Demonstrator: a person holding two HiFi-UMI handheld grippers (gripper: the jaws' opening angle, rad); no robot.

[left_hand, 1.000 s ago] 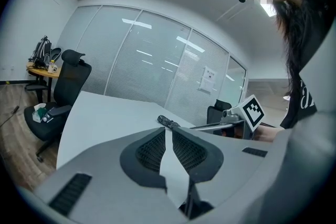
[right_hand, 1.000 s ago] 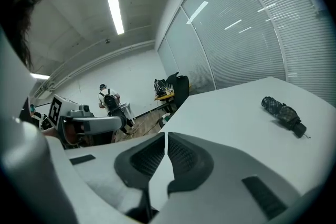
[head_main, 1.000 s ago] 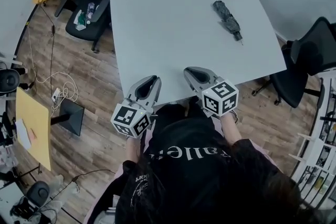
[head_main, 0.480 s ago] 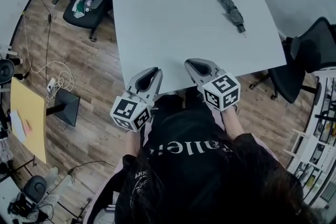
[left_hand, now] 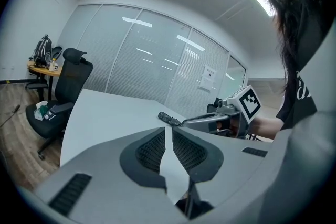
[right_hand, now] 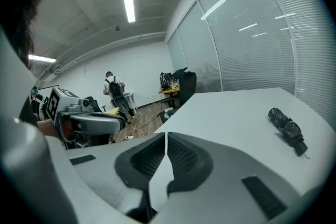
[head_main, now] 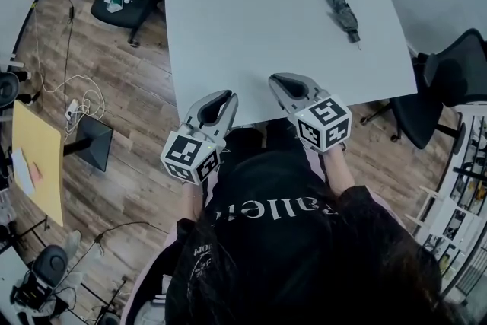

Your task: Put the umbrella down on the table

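A: You're holding the left gripper (head_main: pixel 223 97) with its tips just over the near edge of the table (head_main: pixel 251 4). Its jaws are sitting pressed together with nothing between them.

B: You're carrying the right gripper (head_main: pixel 278 80) the same way beside it, over that same near edge. Its jaws are pinched together too, gripping nothing.

A: The umbrella (head_main: pixel 340 11) is lying flat on the table, folded up, out toward the right edge and well apart from both grippers. To my eye, you're looking at a task that is as good as done.

B: If you're thinking of touching it again, I'm guessing it is going to feel light. The folded cloth is probably going to be soft and a little slippery. It would be giving under the pads before the stiff ribs and shaft inside start resisting.

A: So I'm picturing you taking it across the thick middle of the bundle, where the cloth is bunching most. The dark narrow end is pointing toward the near right corner. That end is looking harder and thinner, so the jaws may be sliding off it.

B: You're not risking much breakage, I'm judging, though squeezing hard could be bending a rib. You'd be needing wide jaws first, since both are closed now.
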